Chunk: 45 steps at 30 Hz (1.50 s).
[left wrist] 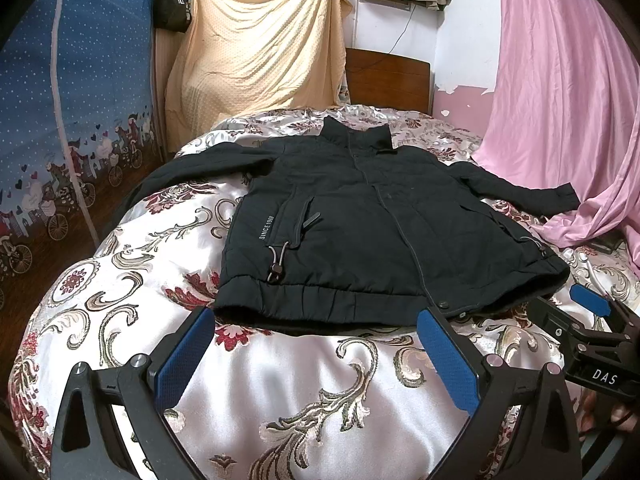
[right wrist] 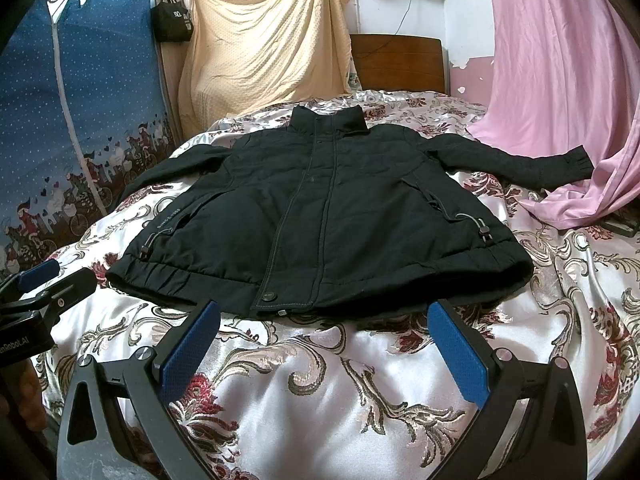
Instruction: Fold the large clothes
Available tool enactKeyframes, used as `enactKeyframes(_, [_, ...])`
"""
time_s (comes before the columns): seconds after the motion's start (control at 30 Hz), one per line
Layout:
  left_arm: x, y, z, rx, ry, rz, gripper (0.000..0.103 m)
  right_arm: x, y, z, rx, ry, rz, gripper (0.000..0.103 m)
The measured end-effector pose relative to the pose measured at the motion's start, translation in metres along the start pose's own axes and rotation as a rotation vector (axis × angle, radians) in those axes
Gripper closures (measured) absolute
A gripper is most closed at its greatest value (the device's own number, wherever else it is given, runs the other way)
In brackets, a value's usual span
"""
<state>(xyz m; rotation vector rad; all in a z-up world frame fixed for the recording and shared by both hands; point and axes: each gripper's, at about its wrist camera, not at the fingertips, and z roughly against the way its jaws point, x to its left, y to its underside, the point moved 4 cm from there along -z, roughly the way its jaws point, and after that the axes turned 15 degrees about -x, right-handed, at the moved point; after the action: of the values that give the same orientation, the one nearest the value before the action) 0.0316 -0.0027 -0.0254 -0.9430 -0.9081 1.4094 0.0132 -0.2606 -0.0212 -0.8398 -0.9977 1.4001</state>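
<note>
Left wrist view first: my left gripper (left wrist: 316, 320) is spread wide with nothing between the blue pads (left wrist: 182, 350), just hanging over the bed's floral satin bedspread (left wrist: 280, 376) right at the near edge of the black jacket (left wrist: 360, 232). The jacket's lying flat, front side up, zipped shut, collar pointing away from me toward the wooden headboard (left wrist: 388, 80). Both sleeves are stretched out to the sides; the one on the right side of the picture ends next to the pink curtain (left wrist: 560, 100), the other one trails off toward the edge of the bed by the blue wardrobe cover (left wrist: 80, 100). You can read "SINCE 1968" printed beside the pocket, and there's a drawcord toggle (left wrist: 275, 268) just under it near the hem. My right gripper (left wrist: 592, 308) pokes into the lower right of this picture, near the jacket's hem corner, but I honestly can't tell from here how far it's open.

Right wrist view: my right gripper (right wrist: 324, 316) is also wide open and holding nothing, pads on either side of the middle of the hem, close to it but I can't say they're touching. The jacket (right wrist: 320, 208) fills the centre of the bedspread (right wrist: 320, 380), with the snap button (right wrist: 269, 296) at the bottom of the placket right in front of me. Left gripper (right wrist: 44, 280) shows at the left edge. A beige sheet (right wrist: 260, 48) hangs behind the bed, and a black bag (right wrist: 172, 20) hangs beside it.
</note>
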Motion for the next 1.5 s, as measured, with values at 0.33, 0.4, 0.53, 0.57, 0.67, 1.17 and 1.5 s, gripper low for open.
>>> enactKeyframes(0.33, [-0.0002, 0.0001, -0.0001, 0.001, 0.000, 0.000, 0.001, 0.0002, 0.0032, -0.0005, 0.000, 0.001, 0.000, 0.001])
enactKeyframes(0.4, [-0.0001, 0.0000, 0.0001, 0.000, 0.001, 0.000, 0.001, 0.0000, 0.0030, -0.0004, 0.001, 0.001, -0.002, 0.001])
enactKeyframes(0.53, [-0.0001, 0.0000, 0.0000, 0.000, 0.000, 0.000, 0.001, 0.0001, 0.0035, -0.0003, 0.002, 0.000, -0.001, 0.001])
enactKeyframes(0.57, [-0.0002, 0.0001, 0.0000, 0.000, -0.001, 0.000, 0.001, 0.0000, 0.0032, -0.0003, 0.001, 0.000, -0.002, 0.001])
enactKeyframes(0.67, [-0.0001, 0.0002, 0.0000, 0.001, 0.000, 0.001, 0.001, -0.0001, 0.0040, -0.0004, 0.002, 0.000, -0.002, 0.001])
enactKeyframes(1.17, [-0.0007, 0.0009, -0.0020, 0.001, 0.001, 0.001, 0.001, -0.0003, 0.0042, -0.0007, 0.003, -0.001, -0.004, 0.001])
enactKeyframes(1.5, [-0.0076, 0.0060, -0.0077, 0.042, -0.019, -0.031, 0.001, 0.0005, 0.0061, -0.0012, 0.022, 0.013, 0.000, 0.001])
